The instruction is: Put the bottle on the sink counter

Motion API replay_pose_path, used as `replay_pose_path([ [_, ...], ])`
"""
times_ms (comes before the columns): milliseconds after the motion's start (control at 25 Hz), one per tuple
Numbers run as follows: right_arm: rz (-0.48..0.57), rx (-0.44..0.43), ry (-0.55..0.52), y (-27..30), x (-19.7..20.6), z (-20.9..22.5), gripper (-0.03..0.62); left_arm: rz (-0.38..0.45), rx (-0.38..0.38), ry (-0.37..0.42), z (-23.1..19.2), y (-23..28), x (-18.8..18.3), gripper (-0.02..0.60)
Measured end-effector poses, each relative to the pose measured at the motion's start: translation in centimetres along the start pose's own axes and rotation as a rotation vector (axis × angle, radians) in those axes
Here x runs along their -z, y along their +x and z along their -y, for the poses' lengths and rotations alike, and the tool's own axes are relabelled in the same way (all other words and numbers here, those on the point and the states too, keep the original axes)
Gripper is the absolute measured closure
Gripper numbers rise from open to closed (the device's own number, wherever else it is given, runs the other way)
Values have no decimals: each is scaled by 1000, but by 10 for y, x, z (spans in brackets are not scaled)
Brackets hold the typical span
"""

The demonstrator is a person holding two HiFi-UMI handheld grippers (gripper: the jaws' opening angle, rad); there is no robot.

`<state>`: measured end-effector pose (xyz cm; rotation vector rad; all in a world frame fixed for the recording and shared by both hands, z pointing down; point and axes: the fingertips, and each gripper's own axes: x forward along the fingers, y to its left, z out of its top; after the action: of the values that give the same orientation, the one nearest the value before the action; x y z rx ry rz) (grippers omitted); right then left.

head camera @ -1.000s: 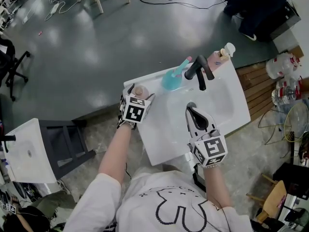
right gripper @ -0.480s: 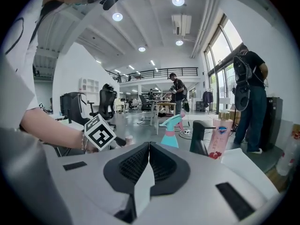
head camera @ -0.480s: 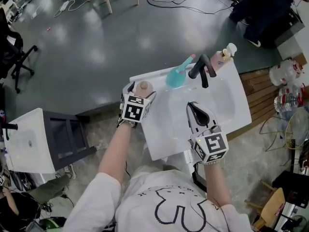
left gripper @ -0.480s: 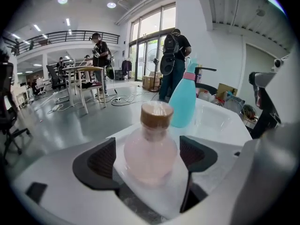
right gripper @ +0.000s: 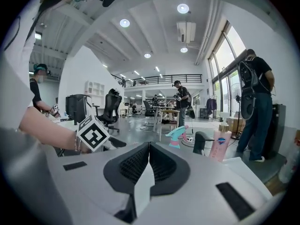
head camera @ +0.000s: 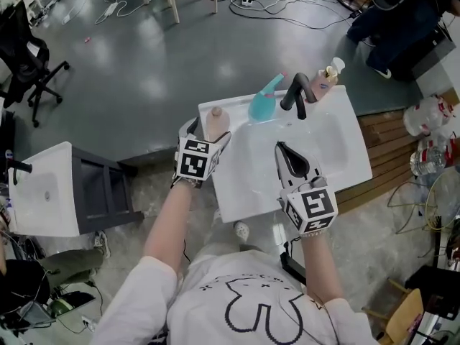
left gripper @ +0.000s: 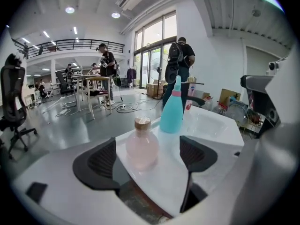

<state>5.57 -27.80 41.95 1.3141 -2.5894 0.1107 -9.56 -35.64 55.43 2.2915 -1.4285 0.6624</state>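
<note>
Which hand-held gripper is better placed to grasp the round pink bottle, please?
Left: the left hand-held gripper has open jaws flanking the pink bottle on the sink counter; the right hand-held gripper is shut over the basin.

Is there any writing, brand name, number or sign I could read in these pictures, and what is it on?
No text can be read anywhere.
pink pump bottle: blue label, print too small to read.
left gripper, marker cube: square black-and-white pattern, no letters.
right gripper, second cube: also a pattern only.
round pink bottle and teal spray bottle: no label visible.
</note>
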Motion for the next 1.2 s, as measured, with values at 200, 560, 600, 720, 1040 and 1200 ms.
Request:
replay_pose_path([
  [200, 42, -24, -18, -18, -9, -11, 566, 67, -39, 1, 5, -37, -11, 164],
  [560, 84, -29, -45, -48, -25, -24, 566, 227, -62, 23, 26, -109, -31, 166],
  [600, 86, -23, -49, -52, -27, -25, 566, 245, -63, 32, 29, -117, -34, 166],
  [720, 100, -7, -59, -63, -34, -27, 566, 285, -63, 56, 41, -137, -40, 166],
  [1040, 159, -5, -81, -79, -58, -37, 566, 385, -77, 105, 54, -179, -58, 169],
  [1200, 179, -10, -96, -78, -72, -47, 566, 440, -80, 106, 48, -202, -71, 219],
])
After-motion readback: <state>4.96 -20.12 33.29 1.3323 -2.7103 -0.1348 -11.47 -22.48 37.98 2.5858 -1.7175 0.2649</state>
